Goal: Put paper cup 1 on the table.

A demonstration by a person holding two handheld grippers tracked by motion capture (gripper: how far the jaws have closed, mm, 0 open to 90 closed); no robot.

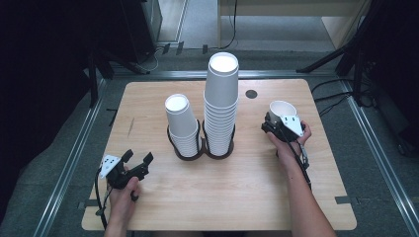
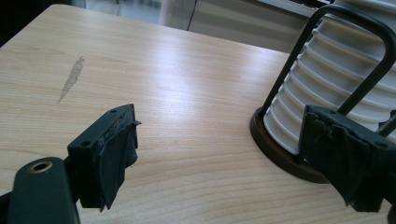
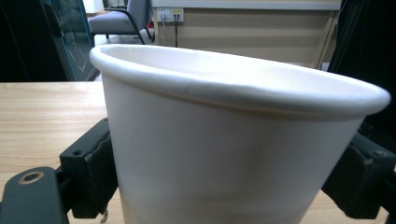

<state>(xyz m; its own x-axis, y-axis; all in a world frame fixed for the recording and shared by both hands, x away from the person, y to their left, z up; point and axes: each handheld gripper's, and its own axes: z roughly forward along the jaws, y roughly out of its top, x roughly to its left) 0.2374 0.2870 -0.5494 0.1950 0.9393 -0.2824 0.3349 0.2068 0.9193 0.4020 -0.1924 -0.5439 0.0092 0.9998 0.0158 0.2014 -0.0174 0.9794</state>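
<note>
High view: right gripper (image 1: 278,121) at table's (image 1: 237,197) right side, forearm angled in from bottom edge, jaws either side of an upright white paper cup (image 1: 282,109). Left gripper (image 1: 136,159) rests low front-left, jaws spread, nothing between.

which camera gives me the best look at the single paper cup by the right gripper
The right gripper view: the single cup sits upright and close between the black fingers, rim and wall clear. The high view shows it small, beyond the right gripper.
</note>
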